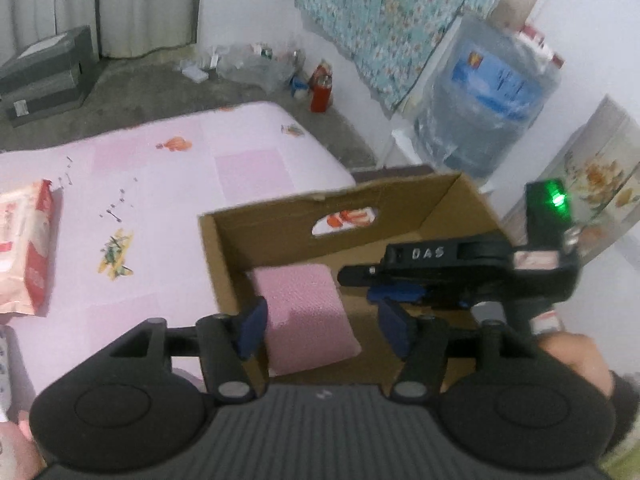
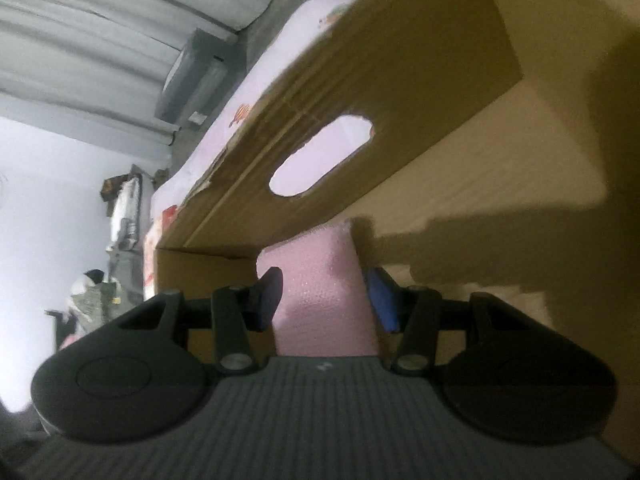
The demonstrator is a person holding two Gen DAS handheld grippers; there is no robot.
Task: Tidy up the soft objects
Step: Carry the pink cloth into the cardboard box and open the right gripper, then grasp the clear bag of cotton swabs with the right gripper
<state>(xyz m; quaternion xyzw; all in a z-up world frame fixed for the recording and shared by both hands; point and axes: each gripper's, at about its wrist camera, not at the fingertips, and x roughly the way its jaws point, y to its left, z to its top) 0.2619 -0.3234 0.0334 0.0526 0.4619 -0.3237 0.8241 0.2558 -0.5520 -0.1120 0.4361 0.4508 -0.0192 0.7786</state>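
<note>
We see a soft pink knobbly cushion (image 1: 306, 312) lying inside an open brown cardboard box (image 1: 280, 236) on a pink patterned bed cover (image 1: 160, 208). Our left gripper (image 1: 320, 326) has its blue fingers apart, not pressing the cushion. Our right gripper (image 2: 326, 300) sits around the cushion (image 2: 320, 292) too; we cannot tell if it squeezes. Only the left view shows the pink-and-white wipes pack (image 1: 24, 248), cut off at the edge. Everything is blurry.

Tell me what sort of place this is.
Probably a bedroom in a home: a mattress under a pink printed sheet, pale curtains along the wall, and a large water jug and a red flask beside it.
</note>
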